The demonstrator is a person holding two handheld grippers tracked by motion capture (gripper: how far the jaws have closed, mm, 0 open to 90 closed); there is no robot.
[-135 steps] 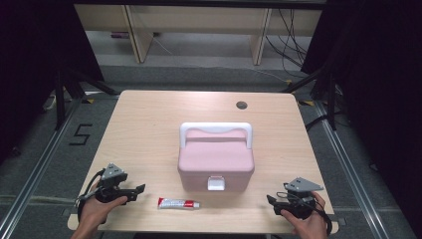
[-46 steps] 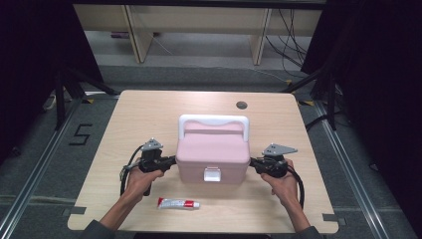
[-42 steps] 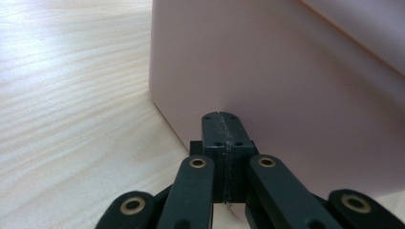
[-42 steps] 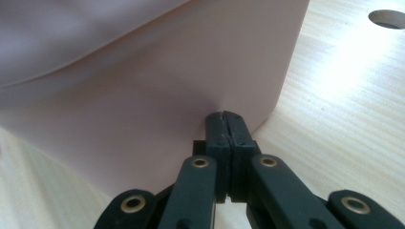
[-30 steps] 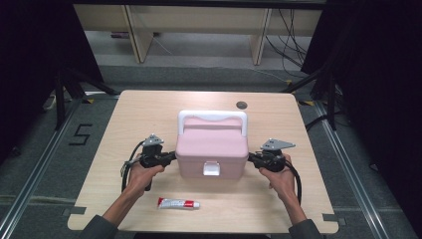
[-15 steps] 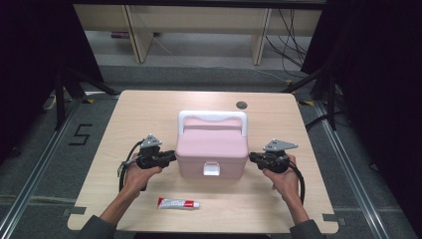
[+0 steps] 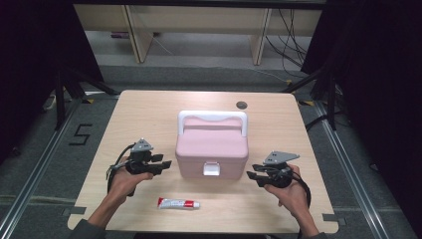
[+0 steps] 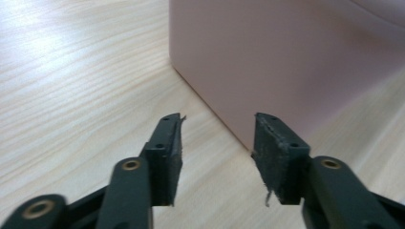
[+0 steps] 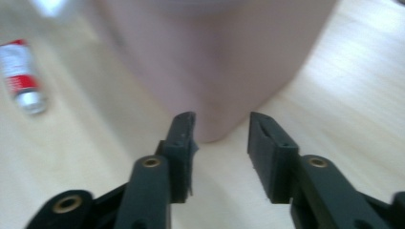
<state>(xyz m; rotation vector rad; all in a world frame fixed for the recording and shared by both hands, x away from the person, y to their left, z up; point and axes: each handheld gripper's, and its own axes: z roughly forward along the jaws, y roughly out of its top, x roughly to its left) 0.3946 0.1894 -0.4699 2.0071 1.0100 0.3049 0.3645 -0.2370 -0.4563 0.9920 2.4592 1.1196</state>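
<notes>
A pink box (image 7: 211, 147) with a white handle and a white front latch stands in the middle of the table. My left gripper (image 7: 166, 163) is just off the box's left side, its jaws parted with nothing between them; they have just been opening. In the left gripper view the pink wall (image 8: 286, 62) rises close ahead of that gripper (image 8: 217, 157). My right gripper (image 7: 251, 177) sits off the box's right front corner, jaws likewise just opening and empty. The right gripper view has the box corner (image 9: 215, 71) just beyond its gripper (image 9: 220, 155).
A red-and-white tube (image 7: 178, 203) lies flat near the table's front edge, in front of the box; it also appears as the tube (image 9: 21, 76) in the right gripper view. A small dark round inset (image 7: 242, 105) sits near the wooden table's (image 7: 149, 114) far edge.
The grippers reached the box's two sides and slid it farther back. Since half a second ago both have drawn back from its walls toward the front edge, jaws now parted.
</notes>
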